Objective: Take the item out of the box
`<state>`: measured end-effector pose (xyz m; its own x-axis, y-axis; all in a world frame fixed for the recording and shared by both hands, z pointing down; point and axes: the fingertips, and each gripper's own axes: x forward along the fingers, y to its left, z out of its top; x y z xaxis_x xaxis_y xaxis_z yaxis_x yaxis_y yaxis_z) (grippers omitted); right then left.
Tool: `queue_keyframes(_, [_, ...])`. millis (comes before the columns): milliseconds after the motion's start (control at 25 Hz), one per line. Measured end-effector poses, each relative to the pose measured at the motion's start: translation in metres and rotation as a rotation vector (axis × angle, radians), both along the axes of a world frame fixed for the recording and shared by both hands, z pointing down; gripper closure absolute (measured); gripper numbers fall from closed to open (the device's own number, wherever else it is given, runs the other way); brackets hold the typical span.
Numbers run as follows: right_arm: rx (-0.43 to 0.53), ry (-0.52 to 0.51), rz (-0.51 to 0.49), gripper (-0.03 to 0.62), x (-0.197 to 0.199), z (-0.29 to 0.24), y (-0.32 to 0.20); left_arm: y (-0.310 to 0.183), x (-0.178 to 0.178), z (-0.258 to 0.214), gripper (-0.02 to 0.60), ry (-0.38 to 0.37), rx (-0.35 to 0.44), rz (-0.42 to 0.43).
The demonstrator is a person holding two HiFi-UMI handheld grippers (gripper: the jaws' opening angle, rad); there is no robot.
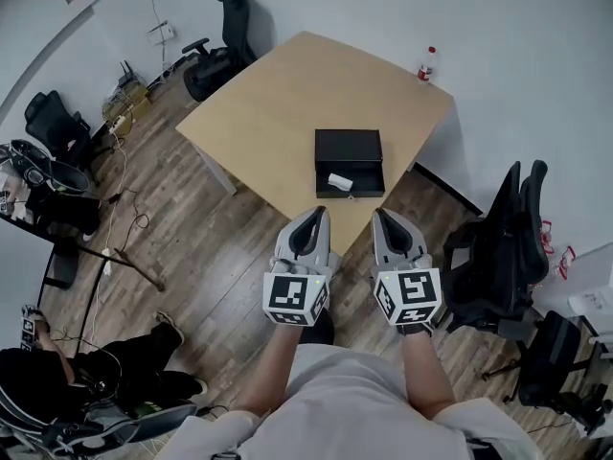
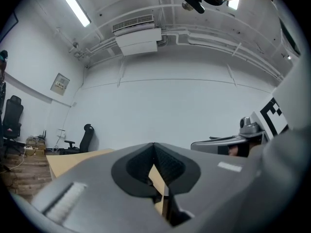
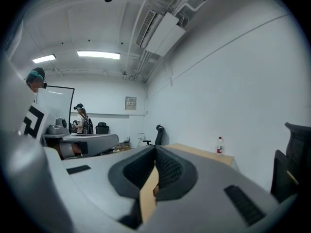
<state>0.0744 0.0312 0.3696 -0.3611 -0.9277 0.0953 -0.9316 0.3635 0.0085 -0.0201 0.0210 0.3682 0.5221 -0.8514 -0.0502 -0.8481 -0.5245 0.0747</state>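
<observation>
A black box [image 1: 349, 148] lies open on the light wooden table [image 1: 278, 113], its lid folded back. A small white item [image 1: 340, 181] rests in the box's near half. My left gripper [image 1: 317, 213] and right gripper [image 1: 381, 215] hang side by side just short of the table's near corner, apart from the box. Both are shut with nothing between the jaws. In the left gripper view the left gripper [image 2: 154, 145] has its pads meeting at the tips. In the right gripper view the right gripper [image 3: 155, 148] looks the same.
A plastic bottle [image 1: 426, 63] stands at the table's far right corner. Black office chairs stand at the back [image 1: 222, 51], at the right [image 1: 503, 242] and at the far left [image 1: 53, 127]. Cables trail over the wooden floor [image 1: 124, 218] on the left.
</observation>
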Motion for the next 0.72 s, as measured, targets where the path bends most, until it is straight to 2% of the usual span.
queue_keyframes(240, [-0.003,0.018,0.024,0.582,-0.021,-0.001,-0.08,-0.085,-0.022,0.0,0.574,0.022,-0.009,0.022])
queue_keyframes(480, [-0.02,0.034,0.048,0.582,-0.039,0.013,-0.14,-0.146,-0.04,0.011,0.574,-0.003,-0.014,0.048])
queue_keyframes(720, [-0.083,0.065,0.034,0.582,-0.037,0.041,-0.175,-0.187,-0.033,0.042,0.574,-0.026,-0.072,0.069])
